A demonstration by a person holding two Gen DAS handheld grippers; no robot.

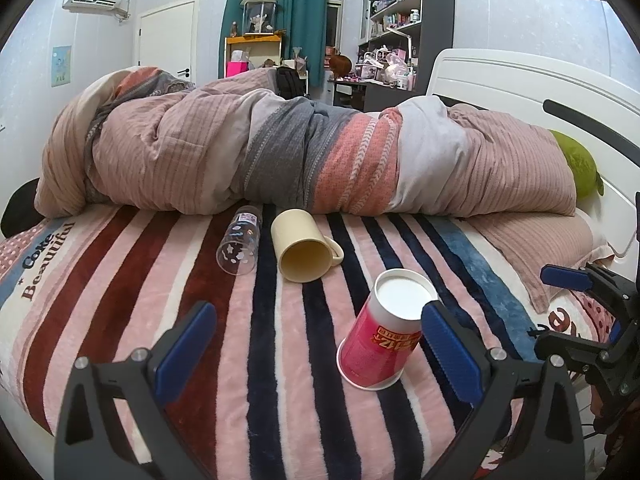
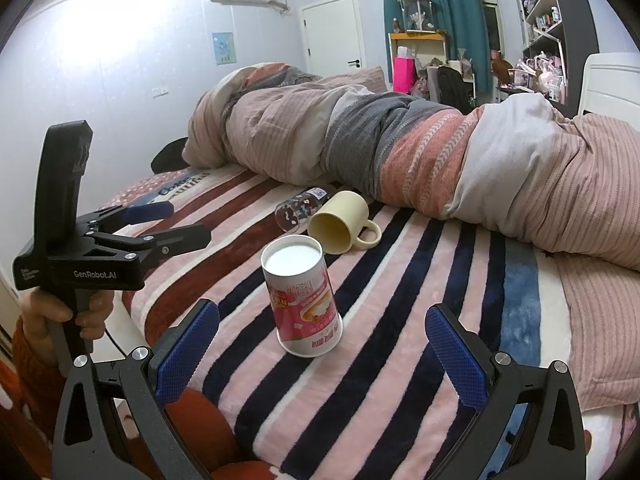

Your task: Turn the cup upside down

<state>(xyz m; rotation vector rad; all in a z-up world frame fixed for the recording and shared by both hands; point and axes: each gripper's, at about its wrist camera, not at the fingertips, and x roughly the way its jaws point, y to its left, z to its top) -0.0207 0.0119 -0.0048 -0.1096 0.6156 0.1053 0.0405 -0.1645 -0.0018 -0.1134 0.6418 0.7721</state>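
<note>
A pink and white paper cup point(image 1: 380, 330) stands upside down on the striped blanket, white base up; it also shows in the right wrist view point(image 2: 302, 298). A cream mug point(image 1: 302, 246) point(image 2: 340, 226) lies on its side, mouth toward me. A clear patterned glass point(image 1: 240, 242) point(image 2: 298, 210) lies on its side next to it. My left gripper point(image 1: 320, 340) is open and empty, its right finger just beside the paper cup. My right gripper point(image 2: 322, 346) is open and empty, with the paper cup just ahead between its fingers. The left gripper also shows in the right wrist view point(image 2: 168, 222).
A rolled pink, grey and coral duvet point(image 1: 280, 152) lies across the bed behind the cups. A white headboard point(image 1: 520, 88) and a green plush point(image 1: 578, 164) are at the right. The bed edge point(image 2: 132, 320) drops off at the left.
</note>
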